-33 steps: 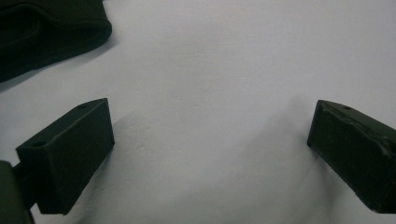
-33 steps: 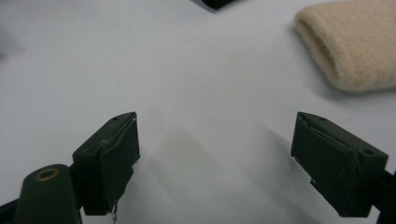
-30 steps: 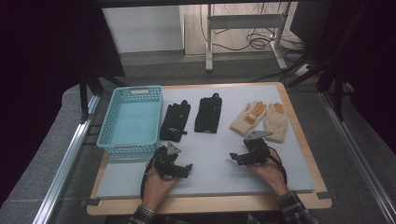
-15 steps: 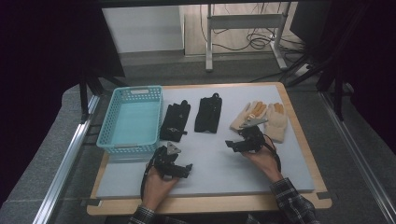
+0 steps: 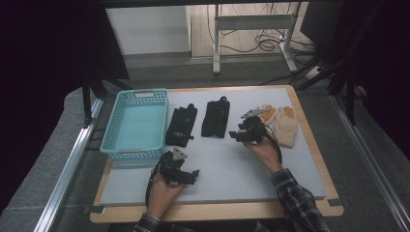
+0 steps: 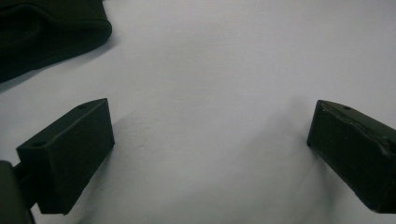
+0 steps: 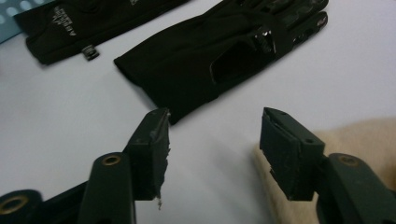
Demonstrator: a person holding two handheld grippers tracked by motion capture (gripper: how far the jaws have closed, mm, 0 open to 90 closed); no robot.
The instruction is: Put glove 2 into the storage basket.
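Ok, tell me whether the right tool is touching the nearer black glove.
Apart. In the right gripper view, bare table separates the right tool from the black glove; nothing sits between its jaws.

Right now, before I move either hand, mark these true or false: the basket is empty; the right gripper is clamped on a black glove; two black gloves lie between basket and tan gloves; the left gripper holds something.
1. The blue basket is empty. True.
2. The right gripper is clamped on a black glove. False: its jaws have just been closing, but nothing is between them; the nearer black glove lies just ahead.
3. Two black gloves lie between the basket and the tan gloves. True.
4. The left gripper holds something. False: its jaws stand wide over bare table.
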